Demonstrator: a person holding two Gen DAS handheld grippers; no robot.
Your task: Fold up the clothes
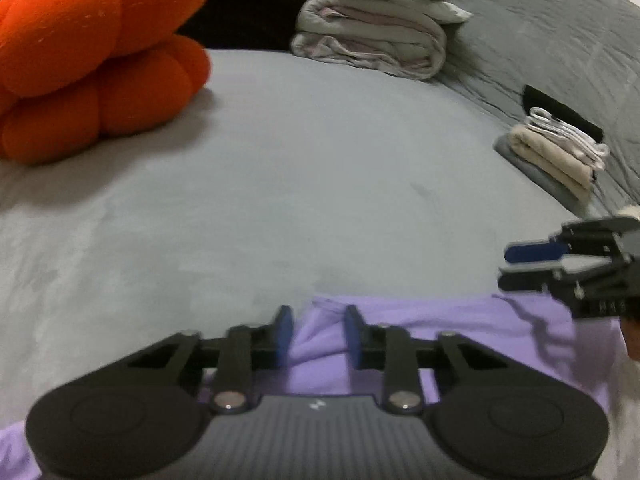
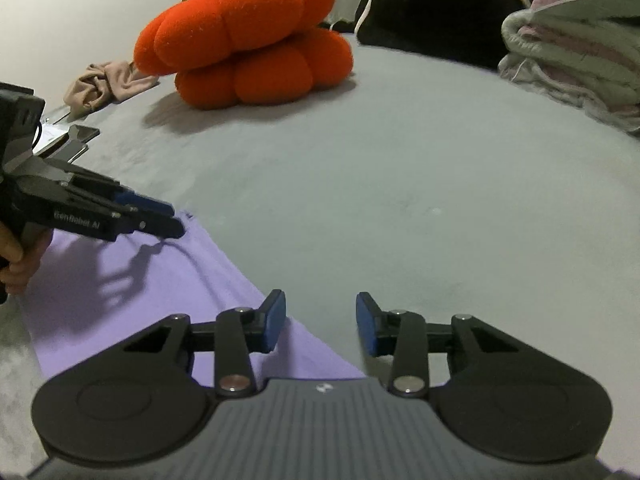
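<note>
A lilac garment (image 1: 440,332) lies flat on the grey bed sheet (image 1: 280,180). In the left wrist view my left gripper (image 1: 319,332) hovers over its far edge, jaws apart, the cloth showing in the gap and no pad pressing on it. My right gripper (image 1: 503,267) comes in from the right above the same edge. In the right wrist view the right gripper (image 2: 321,326) stands open over the garment's (image 2: 160,280) slanting edge, nothing between its pads. The left gripper (image 2: 178,220), held by a hand (image 2: 16,264), has its tips at the garment's far corner.
An orange pumpkin cushion (image 1: 92,60) sits at the back left. A rolled grey and pink blanket (image 1: 372,36) lies at the back. A small stack of folded clothes (image 1: 560,152) rests at the right. A beige cloth (image 2: 104,84) and a black bundle (image 2: 432,8) lie further off.
</note>
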